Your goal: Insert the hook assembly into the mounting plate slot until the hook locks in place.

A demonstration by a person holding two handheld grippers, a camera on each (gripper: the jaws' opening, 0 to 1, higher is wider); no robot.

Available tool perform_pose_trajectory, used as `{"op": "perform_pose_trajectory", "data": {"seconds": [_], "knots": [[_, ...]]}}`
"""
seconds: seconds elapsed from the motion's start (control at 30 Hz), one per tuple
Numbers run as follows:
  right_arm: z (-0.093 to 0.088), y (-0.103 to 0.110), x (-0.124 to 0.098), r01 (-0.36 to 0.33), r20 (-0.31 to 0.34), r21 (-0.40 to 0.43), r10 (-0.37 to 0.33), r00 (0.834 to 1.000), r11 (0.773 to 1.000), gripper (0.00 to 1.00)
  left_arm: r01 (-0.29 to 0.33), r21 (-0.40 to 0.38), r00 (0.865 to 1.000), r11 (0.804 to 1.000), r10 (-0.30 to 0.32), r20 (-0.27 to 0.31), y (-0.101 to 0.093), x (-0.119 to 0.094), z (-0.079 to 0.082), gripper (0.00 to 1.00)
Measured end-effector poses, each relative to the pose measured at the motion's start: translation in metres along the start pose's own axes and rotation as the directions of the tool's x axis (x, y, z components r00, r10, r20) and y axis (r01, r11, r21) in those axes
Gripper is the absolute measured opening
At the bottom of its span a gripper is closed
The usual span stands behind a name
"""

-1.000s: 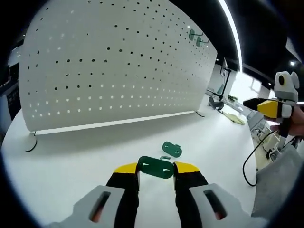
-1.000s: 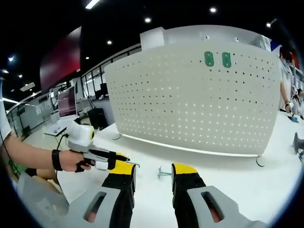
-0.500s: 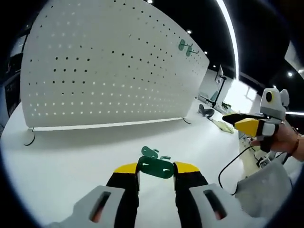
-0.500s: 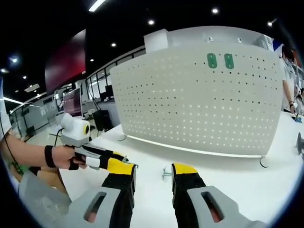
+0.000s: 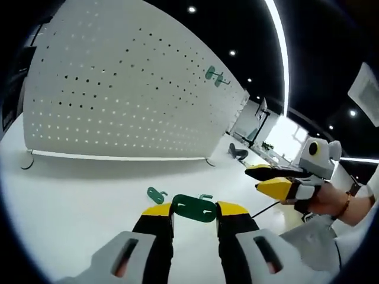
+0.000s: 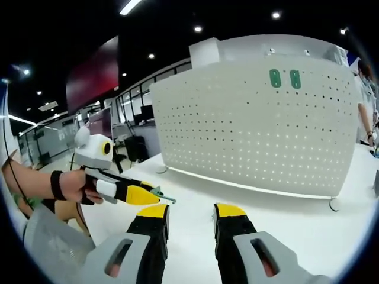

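Observation:
My left gripper (image 5: 194,210) is shut on a dark green mounting plate (image 5: 193,207) and holds it flat above the white table. A small metal hook (image 5: 205,196) shows just behind the plate. A second green plate (image 5: 156,194) lies on the table to the left. In the left gripper view my right gripper (image 5: 261,179) comes in from the right, jaws apart and empty. In the right gripper view its yellow-tipped jaws (image 6: 190,214) stand open over the table. The left gripper (image 6: 155,194) reaches in from the left there, with the plate's green edge (image 6: 164,197) at its tip.
A tall white pegboard (image 5: 118,89) stands on feet across the back of the table (image 5: 71,189). It carries two green plates (image 6: 283,78) near its top. A person's hand (image 6: 71,184) and sleeve show at the left. Desks and monitors lie beyond.
The two grippers have come closer together. The left gripper view has swung right, so the pegboard and the loose plate sit further left. The held plate stays clamped.

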State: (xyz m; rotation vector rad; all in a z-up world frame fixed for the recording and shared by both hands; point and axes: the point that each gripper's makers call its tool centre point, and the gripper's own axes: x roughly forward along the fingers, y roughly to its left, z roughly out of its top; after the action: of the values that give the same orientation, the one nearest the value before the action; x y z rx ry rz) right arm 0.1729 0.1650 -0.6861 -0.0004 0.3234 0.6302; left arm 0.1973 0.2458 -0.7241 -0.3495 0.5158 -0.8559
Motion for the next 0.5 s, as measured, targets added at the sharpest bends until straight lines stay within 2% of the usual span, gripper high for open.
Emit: {"op": "perform_pose_trajectory", "data": {"seconds": [0.1,0.2,0.23,0.33,0.5], "knots": [[0.001,0.004,-0.003,-0.016,0.002,-0.016,0.016,1.000,1.000,0.30,0.027,-0.025,1.000,0.999,-0.026,0.010,-0.010,-0.003,0.002,0.28],[0.003,0.008,-0.006,-0.039,0.004,-0.037,0.039,0.999,0.999,0.30,0.078,-0.098,0.997,0.992,-0.075,0.037,-0.025,-0.007,0.007,0.28],[0.003,0.009,-0.006,-0.043,0.004,-0.041,0.043,0.999,0.998,0.30,0.087,-0.095,0.996,0.992,-0.084,0.039,-0.028,-0.008,0.008,0.28],[0.005,0.013,-0.009,-0.073,0.025,-0.033,0.074,0.997,0.997,0.29,0.094,-0.086,0.995,0.992,-0.092,0.031,-0.035,-0.009,0.007,0.28],[0.006,0.025,-0.013,-0.130,0.019,-0.065,0.131,0.991,0.989,0.28,0.151,-0.135,0.989,0.979,-0.150,0.013,-0.048,-0.010,0.001,0.28]]}}
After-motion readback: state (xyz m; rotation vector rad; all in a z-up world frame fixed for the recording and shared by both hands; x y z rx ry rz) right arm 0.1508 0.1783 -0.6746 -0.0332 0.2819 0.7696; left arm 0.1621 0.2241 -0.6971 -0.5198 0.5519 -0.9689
